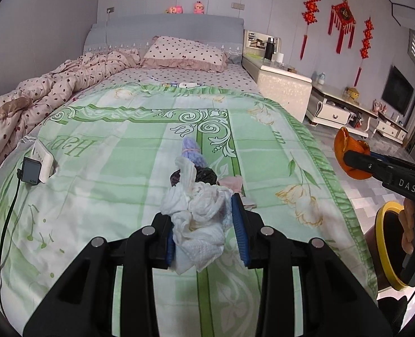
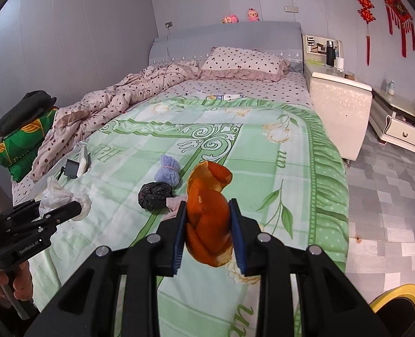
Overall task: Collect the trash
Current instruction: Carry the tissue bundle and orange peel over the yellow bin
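Left gripper point(image 1: 206, 230): pinching crumpled white tissue point(image 1: 199, 219), raised above green bedspread point(image 1: 109, 174). Right gripper point(image 2: 208, 236): pinching orange peel point(image 2: 208, 210); black bag point(image 2: 154, 196) at its 10 o'clock

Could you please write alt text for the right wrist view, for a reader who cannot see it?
The right gripper holds orange peel above a green bedspread. At left, the left gripper holds crumpled white tissue; a black bag lies on the bed.

Even soft daylight, faint shadows — sharp focus, fisheye-bent edges, dark corners.
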{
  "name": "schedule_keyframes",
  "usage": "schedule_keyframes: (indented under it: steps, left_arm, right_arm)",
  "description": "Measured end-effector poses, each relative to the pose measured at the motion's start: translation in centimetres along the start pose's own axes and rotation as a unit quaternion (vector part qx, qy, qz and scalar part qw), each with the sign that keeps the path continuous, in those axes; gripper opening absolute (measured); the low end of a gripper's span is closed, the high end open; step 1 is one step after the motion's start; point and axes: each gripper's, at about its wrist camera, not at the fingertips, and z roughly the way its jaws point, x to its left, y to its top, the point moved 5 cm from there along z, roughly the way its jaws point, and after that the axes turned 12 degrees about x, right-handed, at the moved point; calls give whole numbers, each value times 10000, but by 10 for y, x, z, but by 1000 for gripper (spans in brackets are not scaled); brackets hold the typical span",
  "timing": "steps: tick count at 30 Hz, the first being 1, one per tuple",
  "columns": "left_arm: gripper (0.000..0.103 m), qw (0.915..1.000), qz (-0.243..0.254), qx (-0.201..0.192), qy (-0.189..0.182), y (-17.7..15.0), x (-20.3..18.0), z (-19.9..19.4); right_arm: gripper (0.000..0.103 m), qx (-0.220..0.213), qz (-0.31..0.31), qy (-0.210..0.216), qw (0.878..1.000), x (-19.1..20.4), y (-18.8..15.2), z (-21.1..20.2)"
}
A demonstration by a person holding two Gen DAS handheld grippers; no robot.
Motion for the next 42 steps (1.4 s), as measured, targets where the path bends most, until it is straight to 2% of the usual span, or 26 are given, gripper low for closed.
schedule_keyframes:
  steps: [12,24,36,42]
  left_arm:
    - [33,9992,173,-315,-164,7,-68,-65]
    - [33,9953,634,-493,-547,13,-173,-94]
    - [33,9875,1155,-387,-1004,6,-282,-88]
    - [33,9843,1334,-250,-1133,-3,-319,-74]
  right_arm:
    - [27,-570,161,-283,9978,-29,-21,-106]
    - [27,-969,611,-617,9915,-94,-53,-188]
    - [28,-1018,1008,-973,9849,-158,-92,-225]
    - [28,-968,1254,-1035,9819,-185,-113,-227]
